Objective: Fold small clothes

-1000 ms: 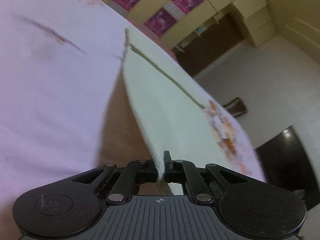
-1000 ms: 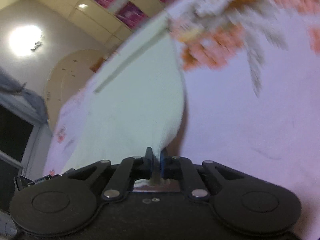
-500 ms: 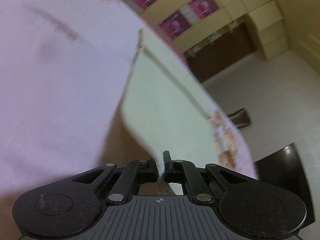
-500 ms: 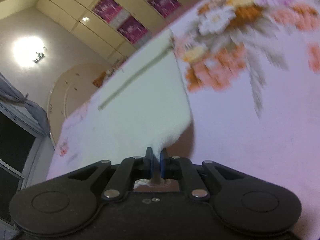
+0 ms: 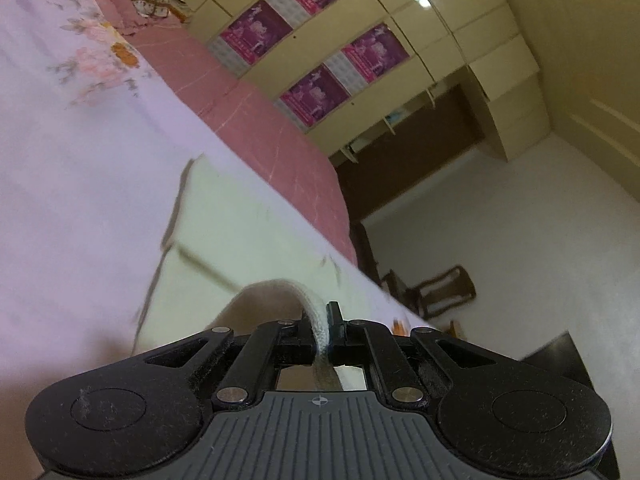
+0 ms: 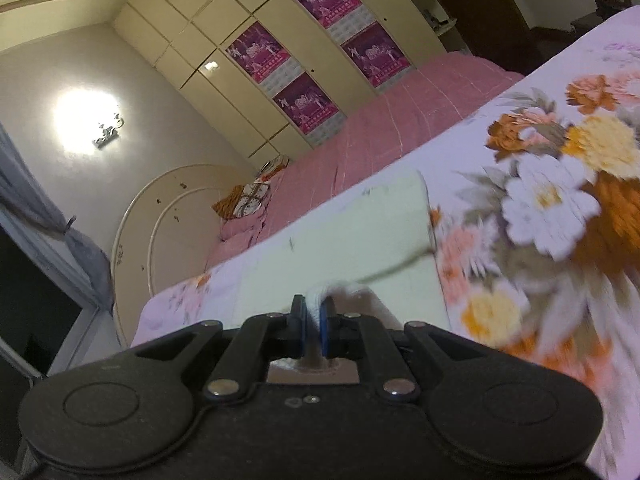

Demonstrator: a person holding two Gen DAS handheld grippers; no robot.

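Note:
A pale cream cloth lies on a bed with a lilac flowered sheet. My left gripper is shut on one near corner of the cloth, whose edge curls up and over in front of the jaws. In the right wrist view the same cloth stretches ahead, with a darker stripe across it. My right gripper is shut on the other near corner, the white edge bunched between the blue pads. Both corners are lifted above the rest of the cloth.
A pink quilt covers the far half of the bed, with patterned pillows by the rounded headboard. Cream wardrobes with purple posters line the wall. A wooden chair stands on the floor beyond the bed.
Both grippers have risen and carried their corners forward over the cloth. The stretched edges have slackened into loops near the jaws, and far less flat cloth lies ahead.

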